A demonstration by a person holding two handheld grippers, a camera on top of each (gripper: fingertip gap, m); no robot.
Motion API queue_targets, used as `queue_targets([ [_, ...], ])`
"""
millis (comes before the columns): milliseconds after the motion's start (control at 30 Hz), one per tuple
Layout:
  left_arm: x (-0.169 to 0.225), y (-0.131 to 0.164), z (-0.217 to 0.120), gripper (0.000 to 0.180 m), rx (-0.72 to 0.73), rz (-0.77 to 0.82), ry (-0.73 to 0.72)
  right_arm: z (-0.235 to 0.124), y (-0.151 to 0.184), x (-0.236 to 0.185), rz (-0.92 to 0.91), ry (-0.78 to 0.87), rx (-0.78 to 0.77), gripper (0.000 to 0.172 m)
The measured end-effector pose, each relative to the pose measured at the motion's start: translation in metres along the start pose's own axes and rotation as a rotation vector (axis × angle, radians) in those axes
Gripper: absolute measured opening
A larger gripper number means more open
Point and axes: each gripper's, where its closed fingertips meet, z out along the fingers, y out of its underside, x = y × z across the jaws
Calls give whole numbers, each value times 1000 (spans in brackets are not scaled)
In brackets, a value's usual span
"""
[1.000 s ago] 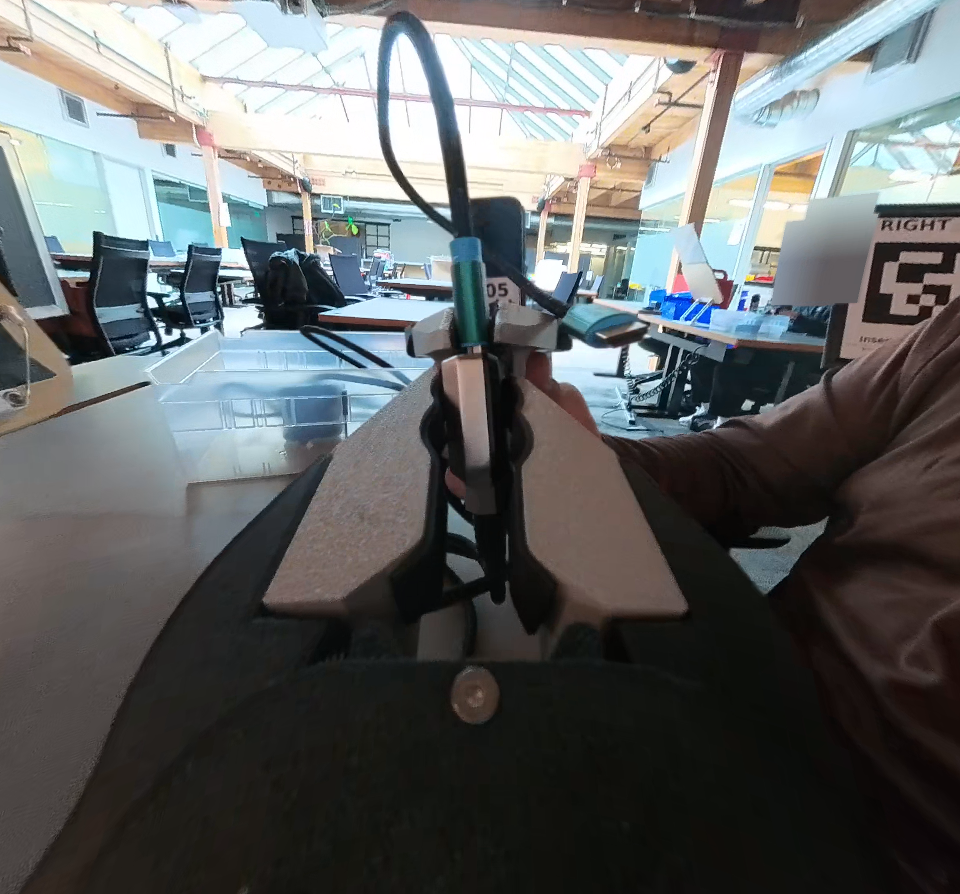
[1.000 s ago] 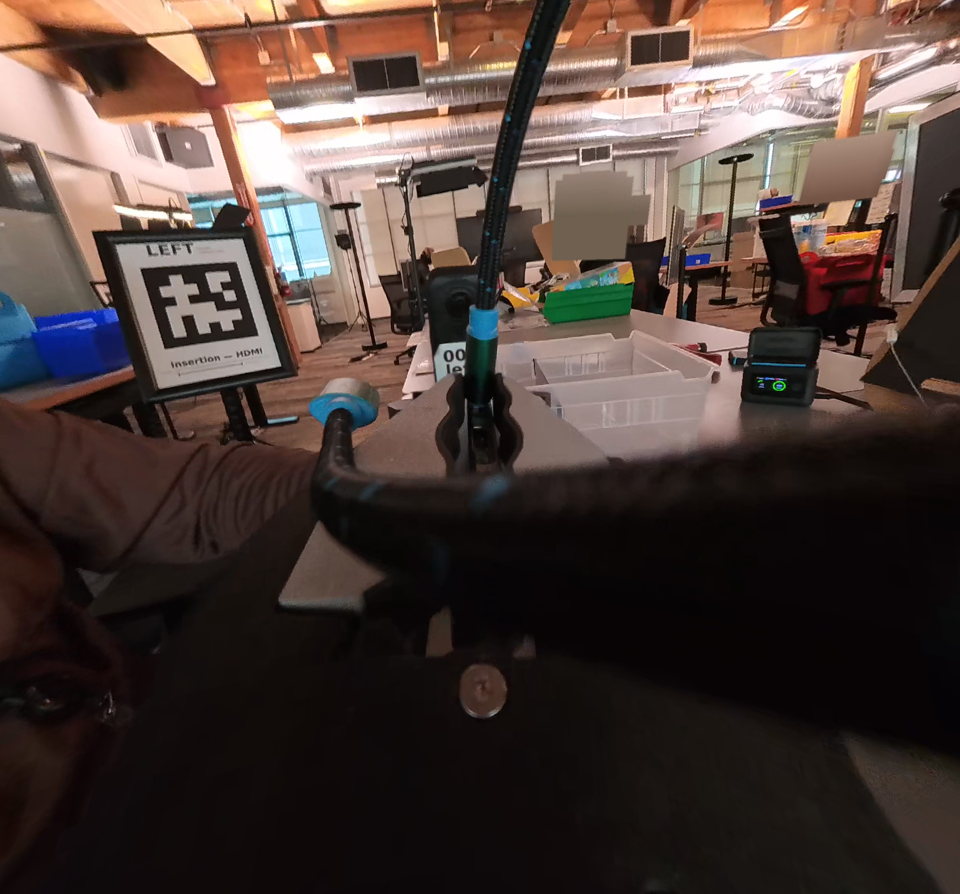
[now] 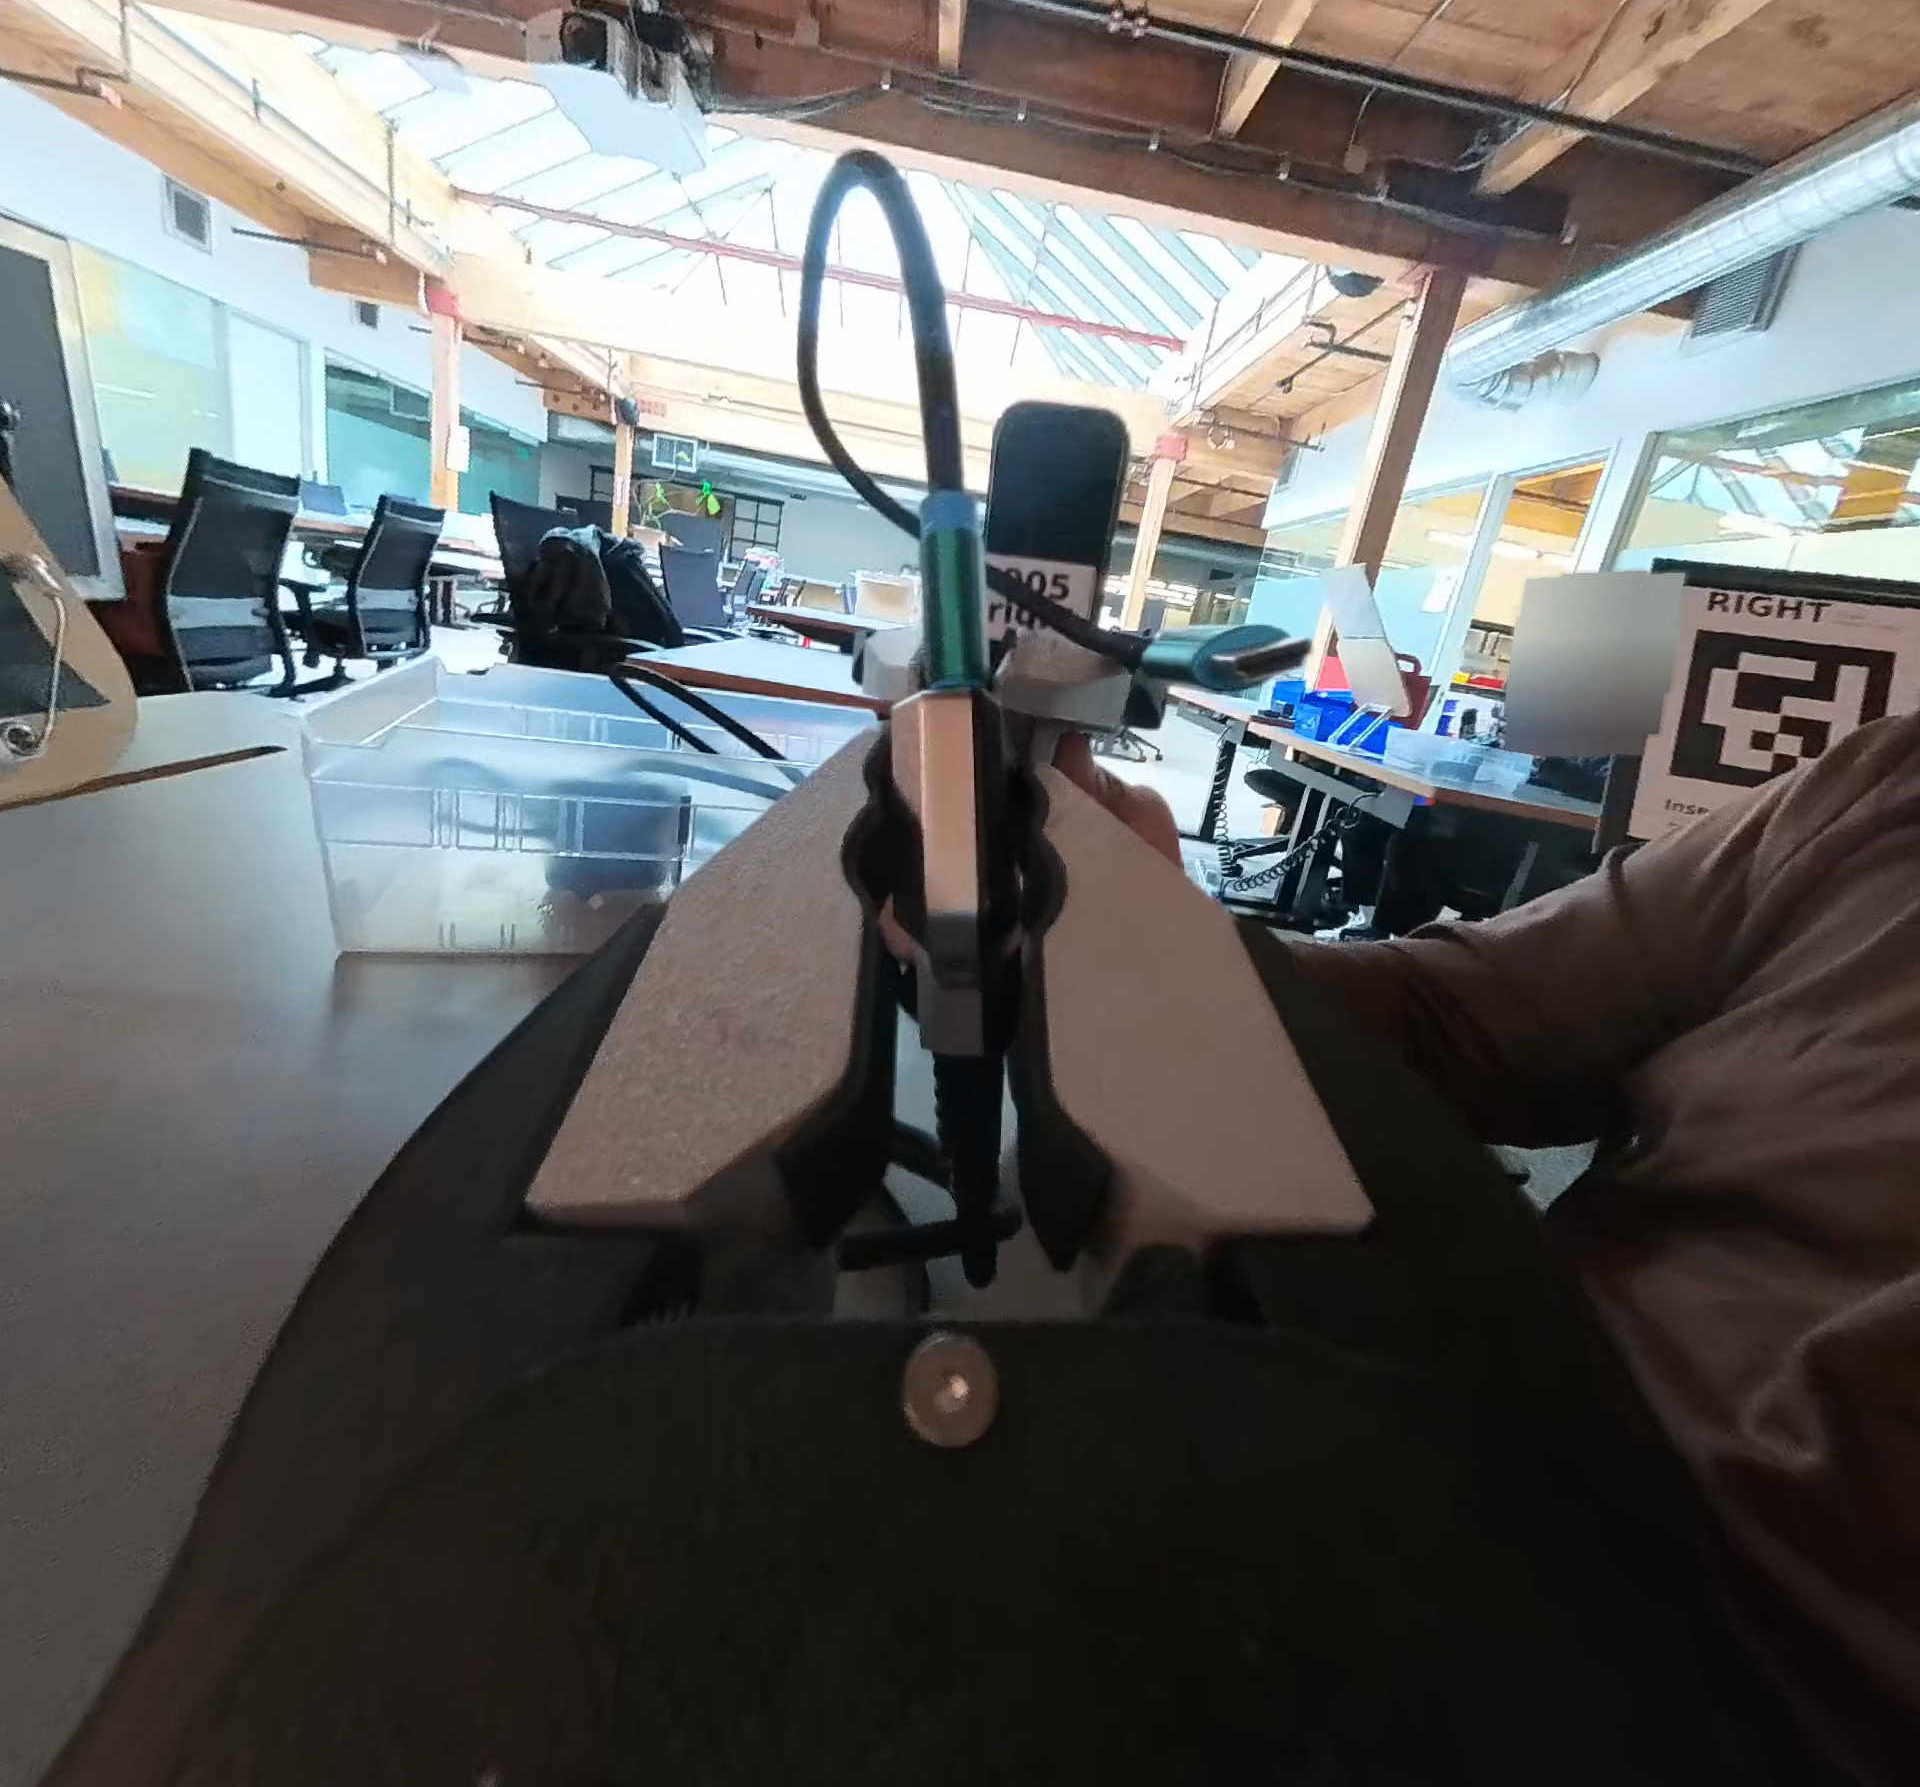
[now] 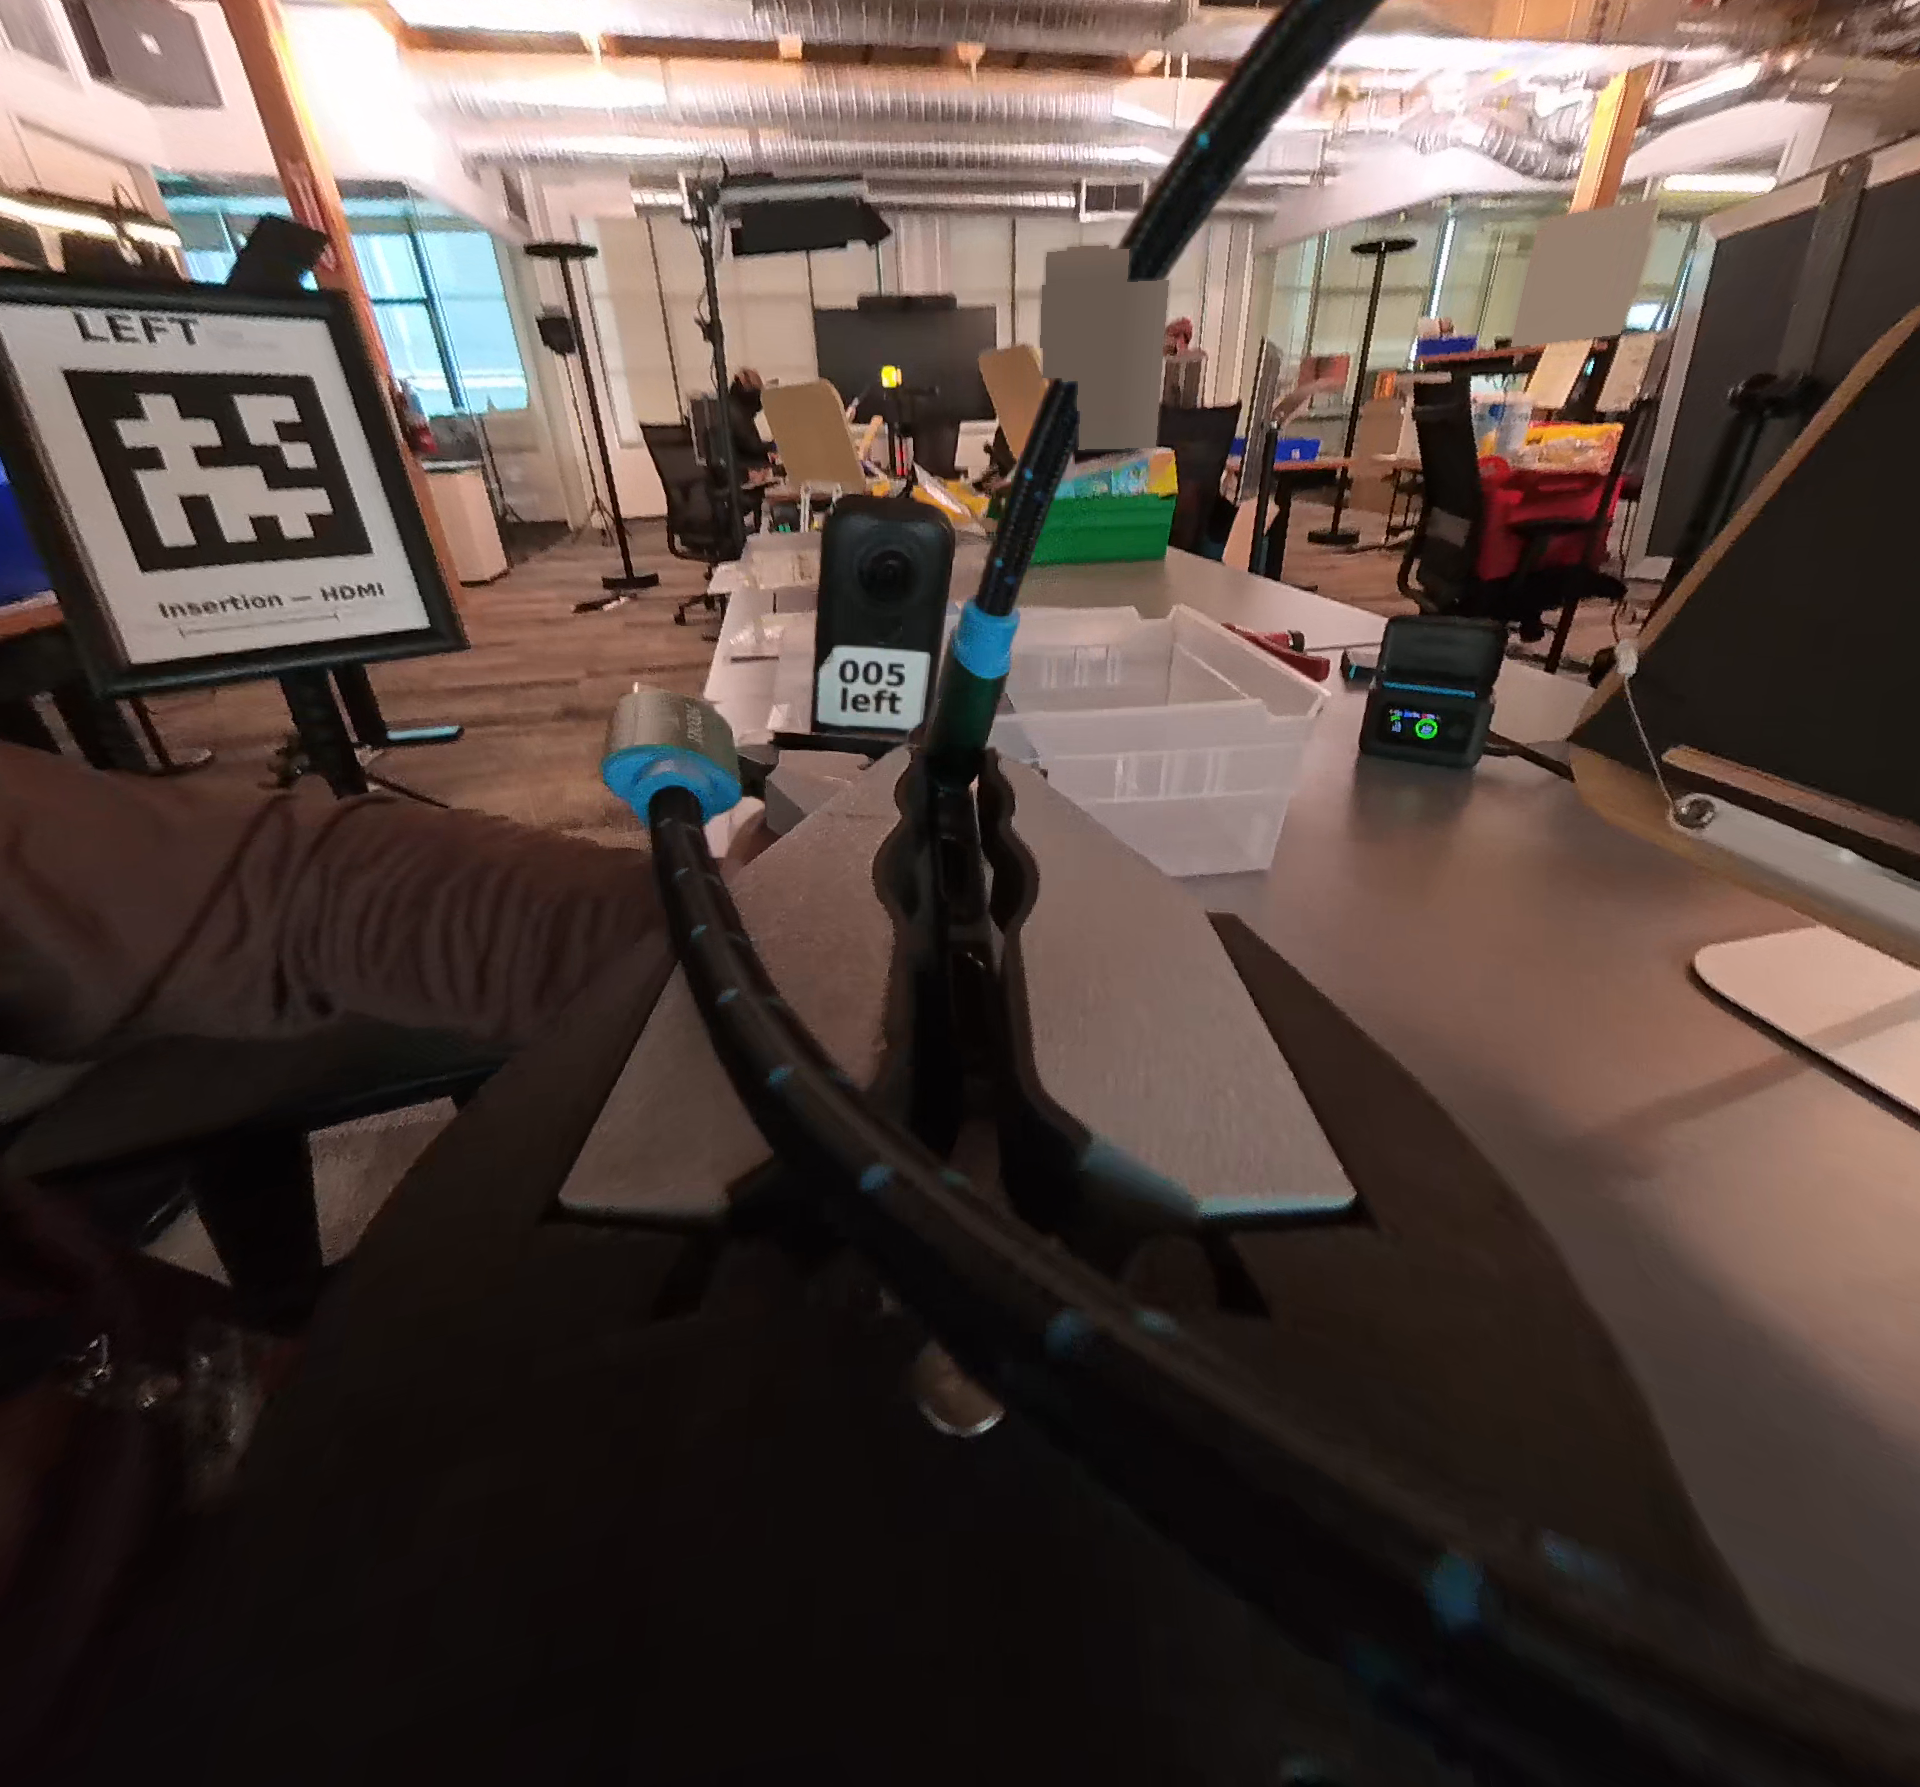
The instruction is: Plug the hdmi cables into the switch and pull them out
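Between the two facing tongs, over the near edge of the table [image 3: 156,1010], sits the work. The left tongs [image 3: 940,781] are narrowed on the silver switch [image 3: 935,833], pads against its sides, and hold it upright in the air. A green plug [image 3: 951,605] is seated in the switch's far end, its cable looping up and over. The right tongs [image 4: 951,781], coming from the far side, are nearly closed on that plug's body. A second, loose plug [image 3: 1226,657] hangs free to the right of the switch, and its cable [image 4: 748,989] lies across the right tongs' fingers. A clear bin [image 3: 468,802] stands on the table to the left.

The likely trouble is the pull itself. If the right tongs draw off-line from the port, the plug could bind or lever the switch round in the left grasp, since smooth metal offers little hold. A thin pinch on the round plug may also slip. The draped cable could catch on the fingers and drag the loose plug along.
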Motion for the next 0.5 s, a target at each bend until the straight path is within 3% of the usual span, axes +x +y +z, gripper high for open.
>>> queue_targets([
  [300,8,-10,0,18,61,-2,26,3,-12,-8,87,-50,156,4],
  [400,7,-2,2,18,33,-5,18,-29,-65,4,193,-72,462,3],
  [500,0,-8,-1,18,60,-8,-1,-33,-72,12,45,19,332,4],
])
